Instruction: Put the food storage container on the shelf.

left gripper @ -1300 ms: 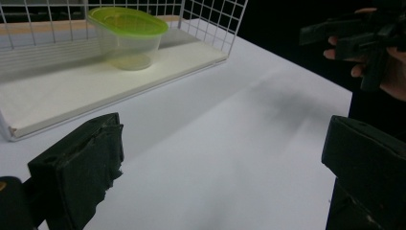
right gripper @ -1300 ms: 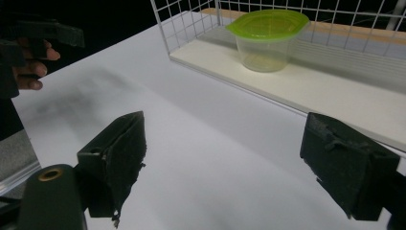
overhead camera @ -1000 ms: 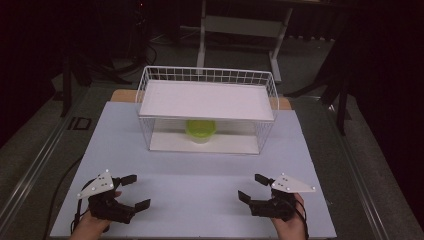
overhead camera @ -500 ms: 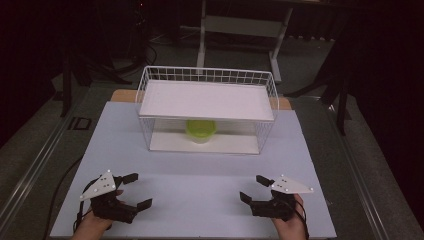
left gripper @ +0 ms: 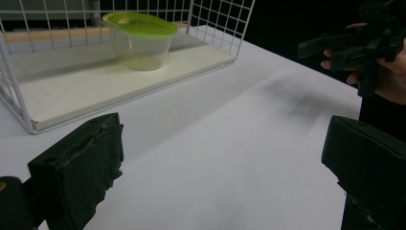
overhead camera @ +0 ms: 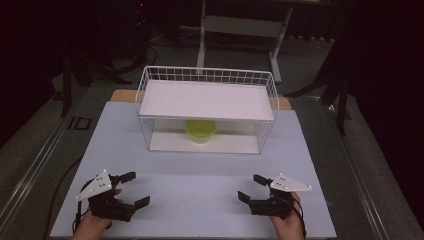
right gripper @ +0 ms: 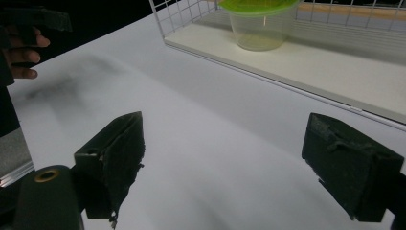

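left hand-held gripper (overhead camera: 131, 190): jaws wide apart, empty | right hand-held gripper (overhead camera: 252, 187): same | clear lime-lidded plastic tub (overhead camera: 200, 131): ahead between both, inside white wire basket (overhead camera: 207, 75), neither nearer

One overhead camera, two riding low on the grippers.
High view looks toward 12 o'clock; both gripper views, skimming the table (overhead camera: 200, 170), share the wire basket (overhead camera: 207, 75) and its green-lidded container (left gripper: 139, 38).

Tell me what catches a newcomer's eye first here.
A white wire rack stands at the far middle of the table, with a green-lidded tub on its lower shelf. Near the front edge, the left gripper and right gripper sit wide open, each in a hand, holding nothing.
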`<state>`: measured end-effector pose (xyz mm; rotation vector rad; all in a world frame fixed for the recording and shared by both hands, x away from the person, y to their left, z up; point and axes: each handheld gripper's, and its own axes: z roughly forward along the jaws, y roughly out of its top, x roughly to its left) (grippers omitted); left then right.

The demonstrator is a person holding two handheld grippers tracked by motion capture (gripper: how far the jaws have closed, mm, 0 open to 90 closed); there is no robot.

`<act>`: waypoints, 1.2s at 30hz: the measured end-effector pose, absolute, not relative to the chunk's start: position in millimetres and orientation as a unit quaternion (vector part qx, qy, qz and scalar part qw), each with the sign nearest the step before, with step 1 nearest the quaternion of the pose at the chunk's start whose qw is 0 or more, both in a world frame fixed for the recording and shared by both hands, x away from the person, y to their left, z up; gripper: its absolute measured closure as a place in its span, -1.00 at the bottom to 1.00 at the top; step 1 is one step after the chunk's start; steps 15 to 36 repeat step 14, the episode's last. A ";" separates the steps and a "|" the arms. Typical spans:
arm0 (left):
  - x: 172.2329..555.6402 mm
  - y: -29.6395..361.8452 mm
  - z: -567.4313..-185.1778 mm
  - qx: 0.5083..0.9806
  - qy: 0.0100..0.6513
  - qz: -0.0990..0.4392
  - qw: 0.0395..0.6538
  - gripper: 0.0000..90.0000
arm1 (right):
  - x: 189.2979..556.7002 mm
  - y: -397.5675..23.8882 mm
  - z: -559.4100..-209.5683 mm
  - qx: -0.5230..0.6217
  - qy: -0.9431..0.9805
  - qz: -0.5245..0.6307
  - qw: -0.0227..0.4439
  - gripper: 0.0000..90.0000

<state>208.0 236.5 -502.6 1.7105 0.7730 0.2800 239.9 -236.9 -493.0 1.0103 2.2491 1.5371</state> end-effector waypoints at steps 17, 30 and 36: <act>204.1 230.7 -502.3 0.738 0.320 0.117 0.582 -0.97 | 241.3 -238.4 -494.5 0.355 0.773 0.510 0.128 -0.67; 204.1 230.7 -502.3 0.738 0.320 0.117 0.582 -0.97 | 241.3 -238.4 -494.5 0.355 0.773 0.510 0.128 -0.67; 204.1 230.7 -502.3 0.738 0.320 0.117 0.582 -0.97 | 241.3 -238.4 -494.5 0.355 0.773 0.510 0.128 -0.67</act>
